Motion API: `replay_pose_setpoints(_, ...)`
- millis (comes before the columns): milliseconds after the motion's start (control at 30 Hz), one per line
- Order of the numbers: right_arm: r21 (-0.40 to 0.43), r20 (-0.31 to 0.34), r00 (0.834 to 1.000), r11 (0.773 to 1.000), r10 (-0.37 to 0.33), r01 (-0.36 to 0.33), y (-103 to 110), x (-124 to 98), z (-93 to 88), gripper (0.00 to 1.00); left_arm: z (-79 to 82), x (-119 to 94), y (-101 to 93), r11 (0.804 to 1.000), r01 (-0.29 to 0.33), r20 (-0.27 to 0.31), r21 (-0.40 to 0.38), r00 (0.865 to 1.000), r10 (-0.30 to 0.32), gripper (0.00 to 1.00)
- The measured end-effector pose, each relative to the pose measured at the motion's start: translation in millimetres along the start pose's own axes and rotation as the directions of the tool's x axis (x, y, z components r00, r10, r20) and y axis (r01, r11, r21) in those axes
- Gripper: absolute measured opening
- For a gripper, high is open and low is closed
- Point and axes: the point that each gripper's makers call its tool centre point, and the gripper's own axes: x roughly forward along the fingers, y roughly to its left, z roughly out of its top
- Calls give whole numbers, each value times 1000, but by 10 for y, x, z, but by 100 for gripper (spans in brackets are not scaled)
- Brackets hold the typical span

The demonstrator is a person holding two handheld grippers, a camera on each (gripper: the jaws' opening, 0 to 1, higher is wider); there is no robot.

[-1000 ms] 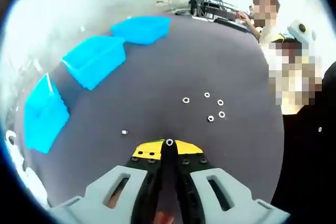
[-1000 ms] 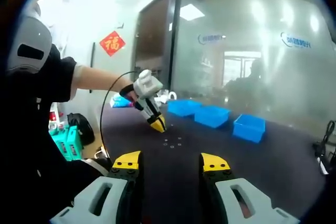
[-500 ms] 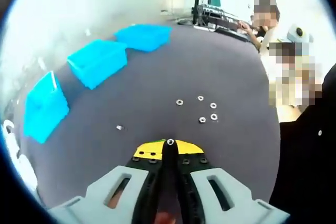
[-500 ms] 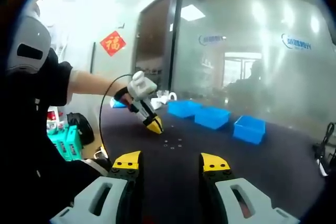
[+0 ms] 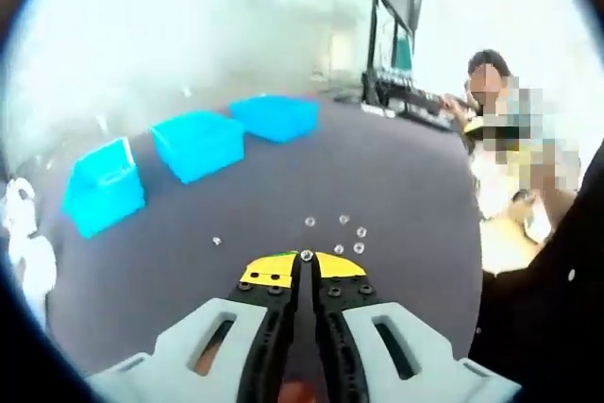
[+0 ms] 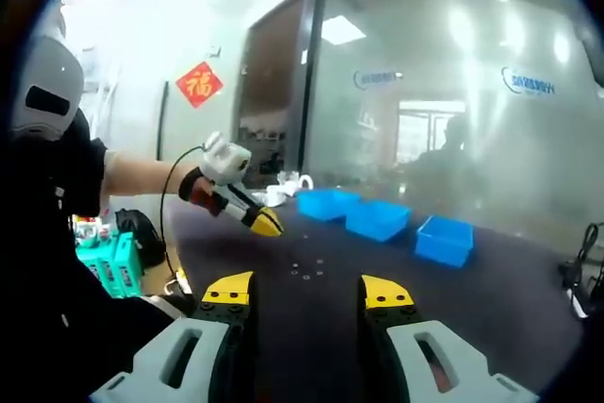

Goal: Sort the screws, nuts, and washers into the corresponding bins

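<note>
Silvery, a small nut (image 5: pixel 306 255) is pinched at the tips of the left claw (image 5: pixel 304 261), held above the dark tabletop (image 5: pixel 396 176), presumably for carriage to the blue bins (image 5: pixel 198 143). The right claw (image 6: pixel 308 292) is spread, idle, nothing gripped. Loose nuts (image 5: pixel 347 236) are left on the tabletop.

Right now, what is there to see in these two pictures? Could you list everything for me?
Bins: three, blue, in a row at the far side of the table.
Small metal parts: five in a loose cluster, silvery, ahead of the left gripper's tips; which are nuts or washers is too small to tell.
Lone part: one, silvery, apart from the cluster, nearer the bins.
Held part: one, silvery, pinched at the left gripper's tips.
Table: one, dark grey.
Red wall ornament: one, beside the dark door.
Glass wall: one, behind the bins.
Left gripper: yellow tips, shut.
Right gripper: yellow tips, open, empty.
</note>
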Motion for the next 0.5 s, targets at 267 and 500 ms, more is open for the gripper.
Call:
replay_pose_setpoints(267, 0, 10, 1000, 1000, -17, 17, -26, 38, 22, 38, 319, -277, 1, 992, -126, 232, 2, 965, 122, 5)
replay_pose_setpoints(500, -4, 31, 999, 1000, -19, 19, -16, 91, 91, 38, 405, -494, 278, 945, -307, 359, -114, 874, 327, 5)
